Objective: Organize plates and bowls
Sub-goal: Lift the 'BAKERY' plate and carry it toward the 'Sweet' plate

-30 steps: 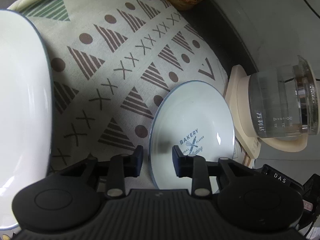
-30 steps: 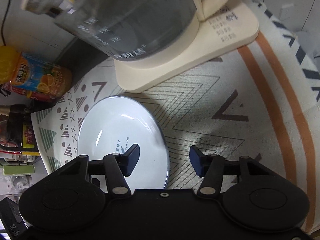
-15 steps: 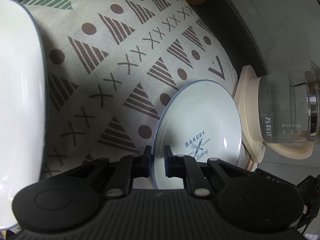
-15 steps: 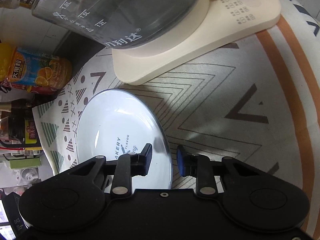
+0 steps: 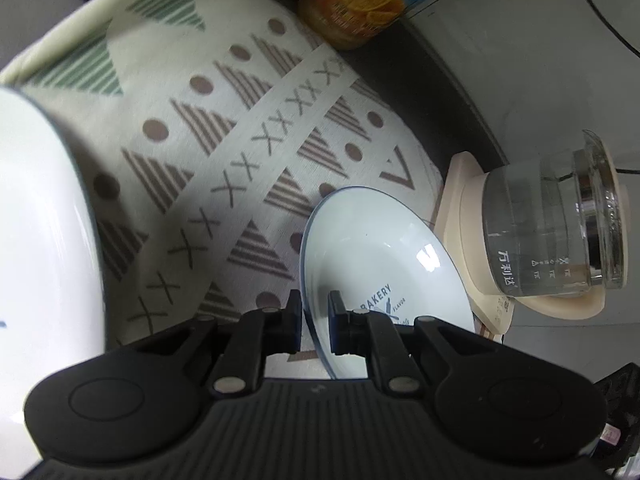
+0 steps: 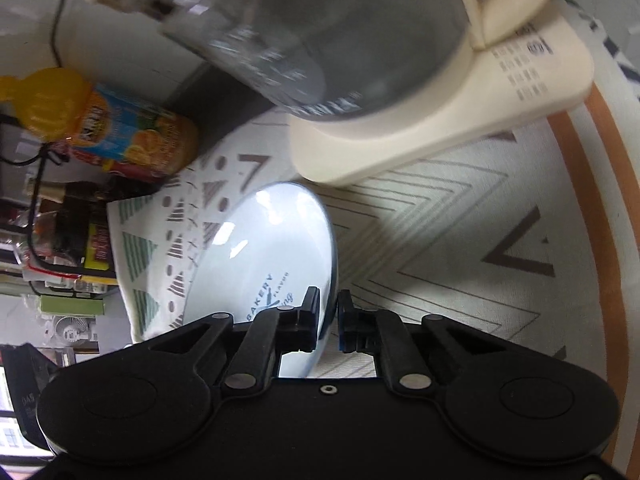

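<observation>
A small white plate [image 5: 380, 256] with a dark rim and blue "BAKERY" print is held by both grippers over the patterned cloth. My left gripper [image 5: 314, 322] is shut on its left rim, one finger on each face. In the right wrist view the same small plate [image 6: 272, 256] is tilted, and my right gripper [image 6: 329, 322] is shut on its right rim. A large white plate [image 5: 44, 248] with a dark rim fills the left edge of the left wrist view.
A glass kettle [image 5: 556, 224] on a cream base [image 6: 440, 136] stands just beyond the small plate. An orange drink bottle [image 6: 132, 136] lies at the cloth's far edge, also seen as the bottle [image 5: 356, 4]. Cluttered shelves sit at the far left in the right wrist view.
Both grippers went from open around the small plate's rim to shut on it. The plate now stands more tilted than before.
</observation>
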